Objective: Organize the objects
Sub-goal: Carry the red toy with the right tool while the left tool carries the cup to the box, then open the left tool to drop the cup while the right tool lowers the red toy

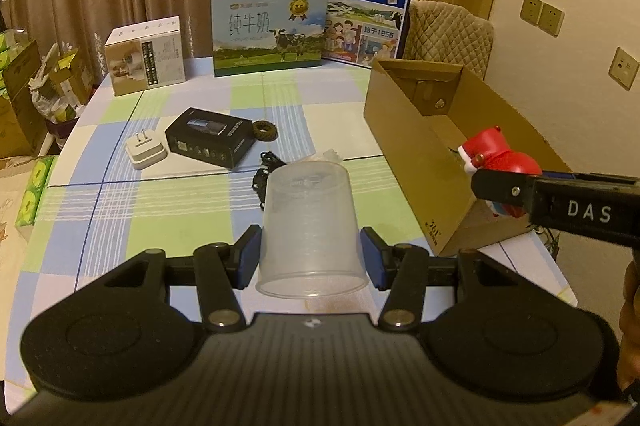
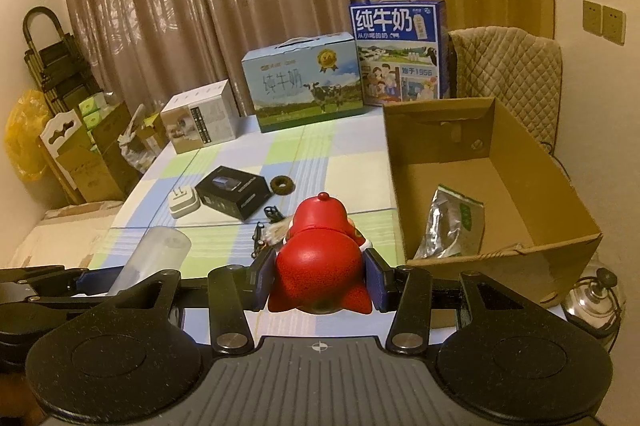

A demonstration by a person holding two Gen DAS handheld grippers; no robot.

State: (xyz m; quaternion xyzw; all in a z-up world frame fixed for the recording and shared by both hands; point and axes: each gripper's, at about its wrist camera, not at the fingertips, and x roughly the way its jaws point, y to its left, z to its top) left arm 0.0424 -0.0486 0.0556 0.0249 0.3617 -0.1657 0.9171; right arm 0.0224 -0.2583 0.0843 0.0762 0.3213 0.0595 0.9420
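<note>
Left tool [image 1: 310, 258] clamped on a clear plastic cup [image 1: 310, 222], held mouth toward the camera, above the near part of the desk [image 1: 120, 226]. Cup looks light, thin-walled and slick; it would likely flex if squeezed harder, so the mid-wall grip near the rim seems about right. Further out on the desk: white plug adapter [image 1: 145, 153], black carton [image 1: 210, 138], brown ring [image 1: 264, 130], a dark tangle behind the cup. Right tool [image 2: 318, 278] closed on a red figurine [image 2: 316, 258], pads on its wide lower body; it appears rigid, glossy, rounded, so it could slip or twist. At right, open cardboard box [image 2: 560, 210], flaps up, holding one crumpled foil pouch [image 2: 452, 226]; otherwise bare inside.
</note>
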